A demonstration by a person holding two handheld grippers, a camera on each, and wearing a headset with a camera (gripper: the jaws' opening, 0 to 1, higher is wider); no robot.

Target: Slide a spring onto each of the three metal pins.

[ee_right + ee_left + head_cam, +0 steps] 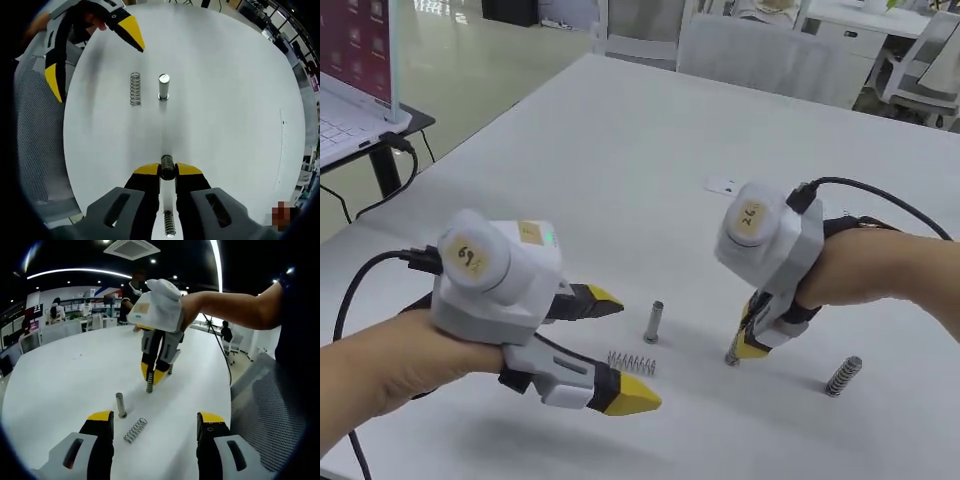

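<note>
The left hand (390,360) comes in from the lower left. It holds its grip low, so the left tongs (618,348) lie almost level over the white bench (620,150) and point forward. Their yellow-tipped jaws stand wide apart. A loose spring (632,363) lies flat on the bench between the two tips, touching neither. From the left gripper view, it sits just ahead of the left tongs (156,417), nearer the left-hand jaw.

Just past the loose spring (135,430), a bare metal pin (654,322) stands upright near the far jaw's tip.

Beyond that, the right hand (860,265) reaches in from the right with the wrist bent. The right tongs (748,348) point steeply down at the bench. Their jaws are pressed together on an upright spring (733,352), whose lower end meets the bench. I cannot tell whether a pin is inside it. In the right gripper view, the right tongs (167,169) grip it at its top coils.

On the outer side of the right tongs, well apart from them, a third spring (842,376) rests on the bench at a slant. I cannot tell whether it leans or lies flat.

An open laptop (350,70) sits on a side table far off to the left.
</note>
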